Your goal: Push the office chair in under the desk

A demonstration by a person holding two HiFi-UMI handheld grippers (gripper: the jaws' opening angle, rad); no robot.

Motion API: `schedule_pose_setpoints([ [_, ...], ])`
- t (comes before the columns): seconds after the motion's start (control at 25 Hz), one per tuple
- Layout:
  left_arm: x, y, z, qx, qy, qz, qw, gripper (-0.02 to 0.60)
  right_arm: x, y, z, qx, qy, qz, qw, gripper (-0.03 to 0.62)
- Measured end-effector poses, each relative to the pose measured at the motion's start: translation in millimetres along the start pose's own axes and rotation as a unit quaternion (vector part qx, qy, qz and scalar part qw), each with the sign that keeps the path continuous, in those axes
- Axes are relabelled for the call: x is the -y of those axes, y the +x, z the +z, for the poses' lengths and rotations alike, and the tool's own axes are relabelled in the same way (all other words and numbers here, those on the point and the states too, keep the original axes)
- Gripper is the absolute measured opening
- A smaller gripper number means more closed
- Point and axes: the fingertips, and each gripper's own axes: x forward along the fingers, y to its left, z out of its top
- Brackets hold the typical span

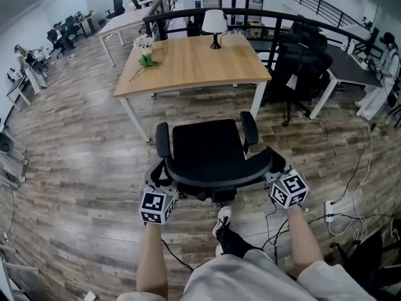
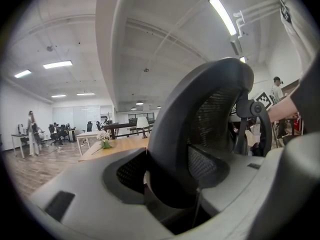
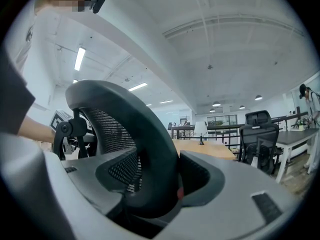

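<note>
**A:** Where do the grippers stand?

**B:** Just ahead of the person's knees, 1 at each end of the chair back. The left gripper (image 1: 165,173) is clamped on the curved black backrest rim (image 1: 216,180) at its left end. The right gripper (image 1: 271,168) pinches the same rim at the right end. In each gripper view the rim fills the gap between the 2 jaws.

**A:** And the chair itself?

**B:** The black mesh-backed office chair (image 1: 210,144) stands on the wood-plank floor (image 1: 81,155), facing the long light-wood desk (image 1: 200,64). Its seat front is near the desk's near edge but not under it, so I judge the push barely begun.

**A:** What makes the push go well?

**B:** Even pressure from both hands, so the seat doesn't swing. The chair sits toward the desk's right half, and its right armrest (image 1: 249,129) lines up close to the white front desk leg (image 1: 258,108), so I'd steer slightly left. Loose black cables (image 1: 276,221) lie by the feet and are worth stepping around.

**A:** Anything on top at risk?

**B:** A white-shaded table lamp (image 1: 214,22) stands at the far edge and a small vase of white flowers (image 1: 145,47) toward the left. A gentle stop should spare both.
</note>
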Motion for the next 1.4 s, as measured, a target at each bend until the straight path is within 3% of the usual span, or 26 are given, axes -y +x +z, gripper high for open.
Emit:
schedule_pose_setpoints([
  [0.72, -72, 96, 3, -0.001, 0.000, -0.014, 0.9999, 0.278, 48, 103, 10, -0.002, 0.006, -0.007, 1.000, 0.274],
  [1.4, -141, 203, 16, 0.008, 0.011, -0.001, 0.9999, 0.275, 114, 215, 28, 0.004, 0.000, 0.003, 1.000, 0.270],
])
